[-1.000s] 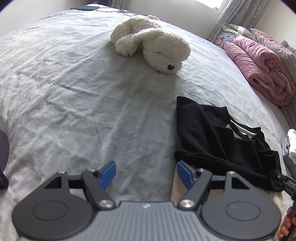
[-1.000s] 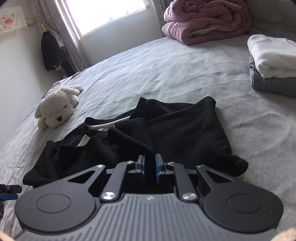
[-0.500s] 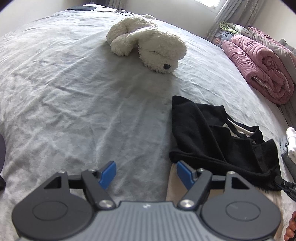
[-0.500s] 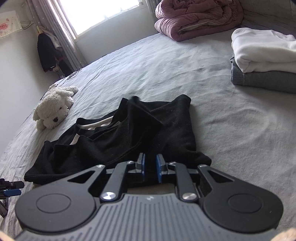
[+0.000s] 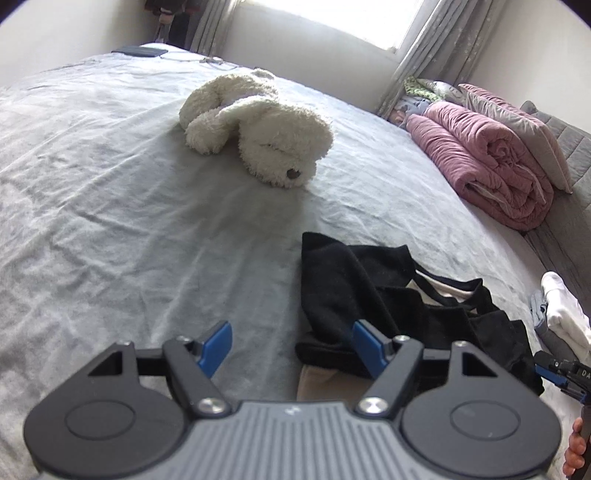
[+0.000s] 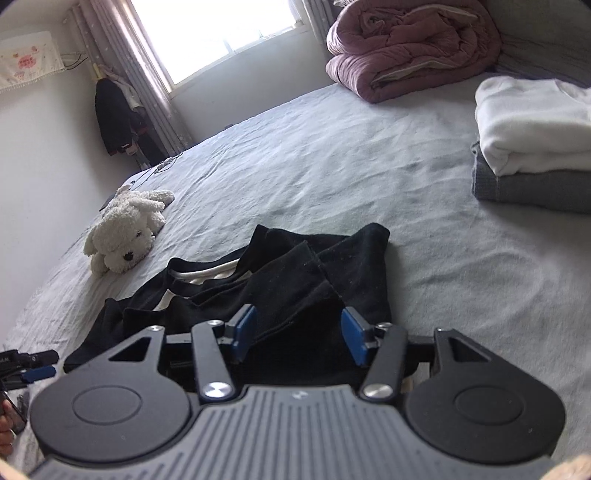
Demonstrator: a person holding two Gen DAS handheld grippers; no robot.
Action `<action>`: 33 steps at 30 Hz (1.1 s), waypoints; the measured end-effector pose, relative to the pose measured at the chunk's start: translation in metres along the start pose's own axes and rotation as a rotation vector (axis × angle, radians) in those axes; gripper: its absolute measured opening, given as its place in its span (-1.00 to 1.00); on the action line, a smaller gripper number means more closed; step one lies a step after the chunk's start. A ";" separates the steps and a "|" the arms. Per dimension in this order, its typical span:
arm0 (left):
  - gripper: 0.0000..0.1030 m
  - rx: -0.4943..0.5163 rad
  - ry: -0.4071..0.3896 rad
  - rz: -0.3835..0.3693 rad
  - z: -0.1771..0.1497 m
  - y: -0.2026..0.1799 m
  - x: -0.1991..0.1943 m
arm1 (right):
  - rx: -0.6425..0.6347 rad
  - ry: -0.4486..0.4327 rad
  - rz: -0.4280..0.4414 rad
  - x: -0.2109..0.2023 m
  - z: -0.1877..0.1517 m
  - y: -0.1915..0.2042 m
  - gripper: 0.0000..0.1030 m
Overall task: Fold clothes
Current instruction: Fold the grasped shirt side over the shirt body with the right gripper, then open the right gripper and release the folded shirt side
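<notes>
A wide bed (image 5: 110,229) takes up most of the room, covered in a pale grey sheet that is wrinkled all over. Near the edge closest to the person lies a black garment (image 6: 295,280), loosely bunched, with a cream lining or collar showing at its neck opening.

The right gripper (image 6: 299,332) sits low over the near hem of that garment. Its jaws have just been opening and now stand apart, with black cloth lying between the blue pads but not pinched by them. The left gripper (image 5: 291,345) hovers at the garment's other end, jaws wide but having just closed a little; its right pad sits over the edge of the black cloth, the left pad over bare sheet, and nothing is gripped.

Further out on the bed a fluffy white toy dog (image 5: 258,129) lies on its side, well apart from the garment. Along the headboard side a rolled pink quilt (image 6: 410,44) rests against a grey padded surface. Nearer, a folded white garment (image 6: 532,122) sits on top of a folded grey one (image 6: 535,188).

A bright window (image 6: 221,33) with grey curtains fills the far wall, and dark clothes (image 6: 114,118) hang in the corner beside it. A dark flat object and a cable lie at the bed's far corner.
</notes>
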State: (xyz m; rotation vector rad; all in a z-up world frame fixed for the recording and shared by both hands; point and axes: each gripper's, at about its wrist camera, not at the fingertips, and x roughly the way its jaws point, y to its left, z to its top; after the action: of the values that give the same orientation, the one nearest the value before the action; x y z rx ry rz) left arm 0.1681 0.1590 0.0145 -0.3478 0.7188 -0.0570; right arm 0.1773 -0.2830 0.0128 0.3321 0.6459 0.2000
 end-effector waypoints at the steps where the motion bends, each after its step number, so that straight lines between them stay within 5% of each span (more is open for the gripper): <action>1: 0.19 0.009 -0.017 -0.009 -0.001 -0.002 0.000 | -0.017 -0.002 -0.009 0.003 0.001 -0.001 0.07; 8: 0.08 0.021 -0.109 -0.077 -0.003 -0.016 0.007 | 0.002 -0.017 0.007 0.013 0.005 -0.015 0.07; 24: 0.08 0.035 -0.010 -0.035 -0.024 -0.020 0.039 | -0.121 0.056 -0.035 0.047 0.008 0.001 0.01; 33: 0.08 0.039 -0.003 -0.027 -0.022 -0.021 0.039 | -0.264 0.045 -0.161 0.059 0.006 0.030 -0.50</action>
State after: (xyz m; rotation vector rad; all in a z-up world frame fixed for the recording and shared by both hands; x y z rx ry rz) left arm 0.1841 0.1261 -0.0184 -0.3207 0.7093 -0.0961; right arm 0.2242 -0.2393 -0.0045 0.0213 0.6784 0.1366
